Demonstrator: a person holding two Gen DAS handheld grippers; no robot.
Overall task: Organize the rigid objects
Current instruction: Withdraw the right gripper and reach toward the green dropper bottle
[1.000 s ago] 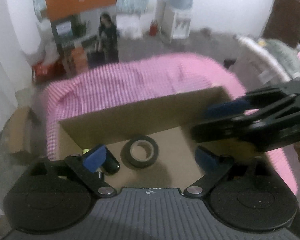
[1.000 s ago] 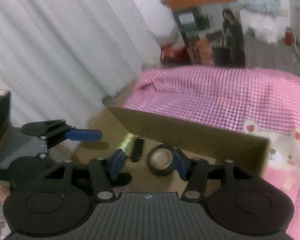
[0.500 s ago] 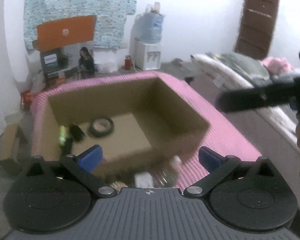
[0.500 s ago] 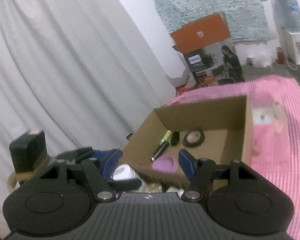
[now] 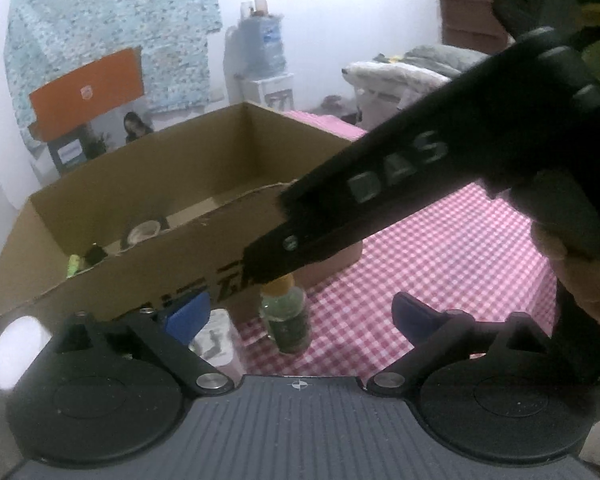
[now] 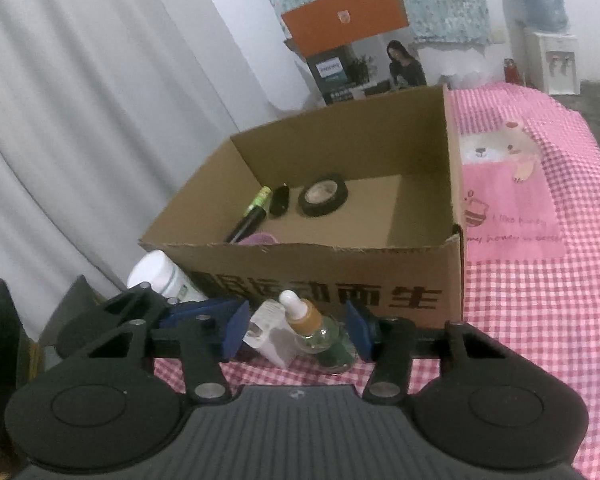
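**Dropper bottle (image 6: 320, 332) on the checked cloth (image 6: 520, 320), just in front of the near wall of the cardboard box (image 6: 320, 276)**

Judged small, light, rigid glass: smooth, likely slippery, breakable if dropped or over-squeezed. White dropper tip probably soft, so poor to pinch. Best taken across the round body below the amber collar, squarely, with modest squeeze. White plug-like piece (image 6: 266, 334) touching or just left of it; risk of catching both.
Right gripper (image 6: 296, 332): fingers about half open, just been closing, bracketing bottle and white piece; no firm press visible, nothing lifted.
Left gripper (image 5: 300, 316): fingers wide, just been closing slightly, released, bottle ahead between them, untouched.
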